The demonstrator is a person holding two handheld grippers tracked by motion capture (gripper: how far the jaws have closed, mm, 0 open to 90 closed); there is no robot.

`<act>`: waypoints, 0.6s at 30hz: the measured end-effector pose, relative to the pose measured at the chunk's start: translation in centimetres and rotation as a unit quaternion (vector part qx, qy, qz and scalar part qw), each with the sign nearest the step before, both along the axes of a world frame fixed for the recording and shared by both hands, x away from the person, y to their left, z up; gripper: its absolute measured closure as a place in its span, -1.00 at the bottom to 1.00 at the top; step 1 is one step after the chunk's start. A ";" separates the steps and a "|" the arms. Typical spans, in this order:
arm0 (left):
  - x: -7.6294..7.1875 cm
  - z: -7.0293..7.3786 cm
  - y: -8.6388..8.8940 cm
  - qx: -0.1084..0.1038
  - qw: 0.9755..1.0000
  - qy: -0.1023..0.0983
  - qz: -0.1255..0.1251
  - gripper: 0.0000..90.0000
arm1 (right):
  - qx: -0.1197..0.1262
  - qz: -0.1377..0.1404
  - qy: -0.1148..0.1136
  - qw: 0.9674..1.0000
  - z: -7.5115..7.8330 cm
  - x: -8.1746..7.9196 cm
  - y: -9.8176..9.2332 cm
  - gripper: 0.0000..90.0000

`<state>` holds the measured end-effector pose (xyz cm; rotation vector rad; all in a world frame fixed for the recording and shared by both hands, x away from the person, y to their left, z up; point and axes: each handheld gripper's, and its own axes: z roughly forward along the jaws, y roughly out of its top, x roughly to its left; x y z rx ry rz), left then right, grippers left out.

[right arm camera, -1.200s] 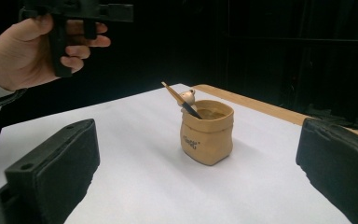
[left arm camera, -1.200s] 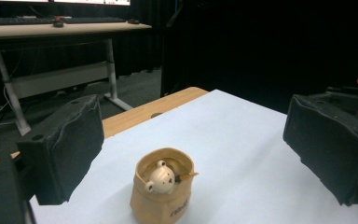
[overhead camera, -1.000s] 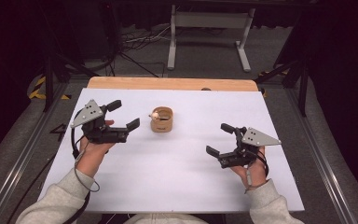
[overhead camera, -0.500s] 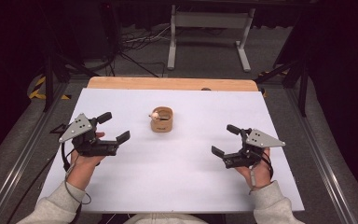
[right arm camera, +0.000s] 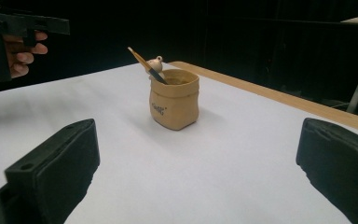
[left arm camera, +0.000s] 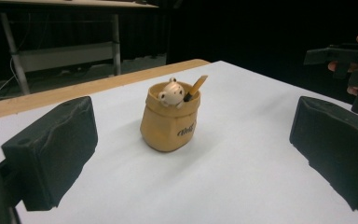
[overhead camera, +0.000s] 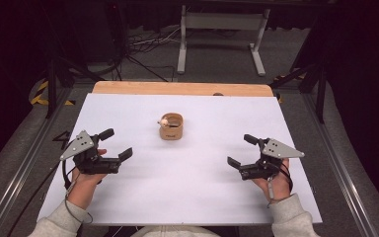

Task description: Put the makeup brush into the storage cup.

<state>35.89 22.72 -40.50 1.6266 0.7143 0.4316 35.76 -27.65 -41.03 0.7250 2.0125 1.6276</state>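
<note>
Altogether one tan pot [overhead camera: 171,127], one small figure [left arm camera: 171,92] inside, left gripper [overhead camera: 117,143] and right gripper [overhead camera: 241,150] wide, empty

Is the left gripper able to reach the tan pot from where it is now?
Probably yes. The left gripper is open and faces the pot, with bare white table between them.

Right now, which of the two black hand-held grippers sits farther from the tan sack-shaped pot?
The right gripper, though only slightly: more bare white table separates it from the tan sack-shaped pot than separates the left gripper.
</note>
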 end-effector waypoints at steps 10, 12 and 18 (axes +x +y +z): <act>-0.1 -2.3 0.5 -0.001 1.000 0.008 -0.004 -0.96 | -0.018 -0.003 0.001 1.000 -0.5 -0.2 -0.1 -1.00; -0.1 -2.6 0.6 -0.001 1.000 0.010 -0.004 -0.96 | -0.016 -0.003 0.002 1.000 -0.7 -0.2 -0.2 -1.00; -0.3 -3.1 0.6 0.003 1.000 0.005 -0.012 -0.96 | -0.018 -0.001 0.002 1.000 -1.3 -0.4 -0.2 -1.00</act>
